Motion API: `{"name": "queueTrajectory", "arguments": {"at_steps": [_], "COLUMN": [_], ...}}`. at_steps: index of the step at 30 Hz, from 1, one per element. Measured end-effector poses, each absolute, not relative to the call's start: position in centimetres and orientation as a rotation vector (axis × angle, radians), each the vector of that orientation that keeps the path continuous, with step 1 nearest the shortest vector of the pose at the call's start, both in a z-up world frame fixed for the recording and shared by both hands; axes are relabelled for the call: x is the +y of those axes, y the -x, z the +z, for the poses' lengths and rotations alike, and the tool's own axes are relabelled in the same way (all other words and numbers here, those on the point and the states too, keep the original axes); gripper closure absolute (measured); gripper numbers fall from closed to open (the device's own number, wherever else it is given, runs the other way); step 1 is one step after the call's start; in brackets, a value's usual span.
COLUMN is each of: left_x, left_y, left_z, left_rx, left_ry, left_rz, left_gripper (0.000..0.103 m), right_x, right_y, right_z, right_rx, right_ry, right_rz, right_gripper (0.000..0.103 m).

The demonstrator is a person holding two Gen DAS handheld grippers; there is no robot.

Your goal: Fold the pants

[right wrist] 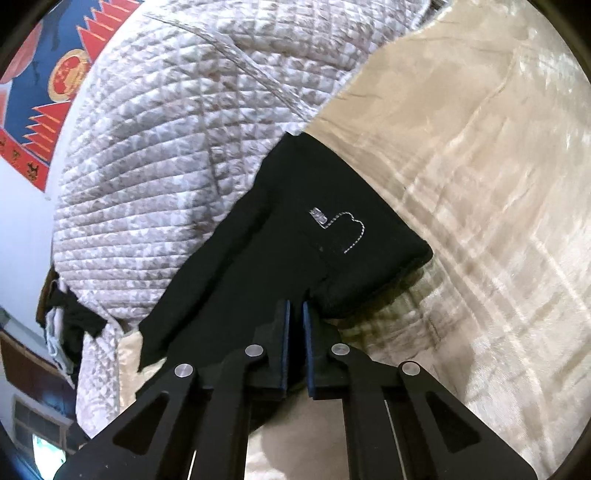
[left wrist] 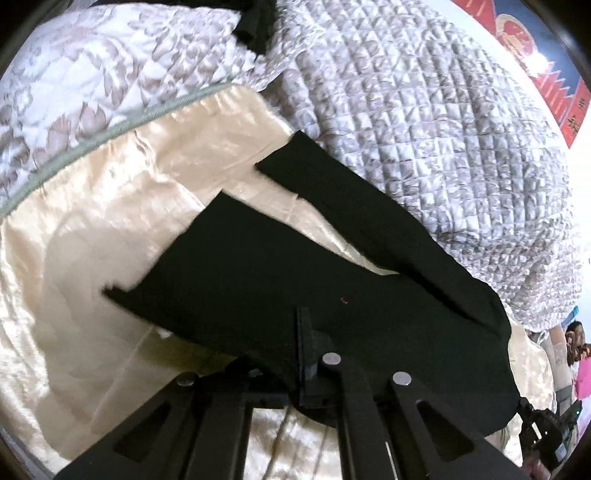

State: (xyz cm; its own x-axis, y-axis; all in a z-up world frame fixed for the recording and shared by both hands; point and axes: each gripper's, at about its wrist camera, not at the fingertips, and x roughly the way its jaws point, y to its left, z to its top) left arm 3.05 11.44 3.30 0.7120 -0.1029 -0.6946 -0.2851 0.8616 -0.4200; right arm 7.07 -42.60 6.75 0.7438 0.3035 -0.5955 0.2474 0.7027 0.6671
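Observation:
Black pants (left wrist: 266, 266) lie on a cream satin sheet (left wrist: 92, 236), their two legs spread away from the camera toward a quilt. My left gripper (left wrist: 304, 332) is shut on the near edge of the pants, which drape over and hide its left finger. In the right wrist view the pants (right wrist: 295, 221) show a small white stitched outline and a label on the fabric. My right gripper (right wrist: 295, 314) is shut on their near edge, blue pads pinching the black cloth between them, and the fabric lifts off the sheet (right wrist: 480, 221) there.
A bunched quilted blanket (left wrist: 424, 110) lies just beyond the pants, also filling the upper left of the right wrist view as the quilt (right wrist: 166, 147). Another dark garment (left wrist: 255, 22) lies on it. A red and blue wall hanging (right wrist: 55, 85) is behind. A person (left wrist: 576, 339) stands at the far right.

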Motion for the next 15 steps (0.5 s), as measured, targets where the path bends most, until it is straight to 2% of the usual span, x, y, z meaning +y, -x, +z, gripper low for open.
{"name": "queueTrajectory", "arguments": {"at_steps": [3,8,15], "left_x": [11.6,11.5,11.9], "left_y": [-1.9,1.8,3.9], "left_z": [4.2,5.4,3.3], "left_rx": [0.797,0.792,0.866], "left_ry": [0.533,0.500,0.501], "left_rz": [0.097,0.081,0.094], "left_gripper": [0.099,0.099,0.099], "right_x": [-42.9,-43.7,-44.2], "right_y": [-6.1,-2.2,1.3], "right_z": [7.7,9.7,7.2], "right_rx": [0.749,0.743,0.833], "right_ry": [-0.814,-0.789,-0.801], "right_rz": [0.042,0.054,0.027], "right_gripper": [0.103,0.103,0.103]}}
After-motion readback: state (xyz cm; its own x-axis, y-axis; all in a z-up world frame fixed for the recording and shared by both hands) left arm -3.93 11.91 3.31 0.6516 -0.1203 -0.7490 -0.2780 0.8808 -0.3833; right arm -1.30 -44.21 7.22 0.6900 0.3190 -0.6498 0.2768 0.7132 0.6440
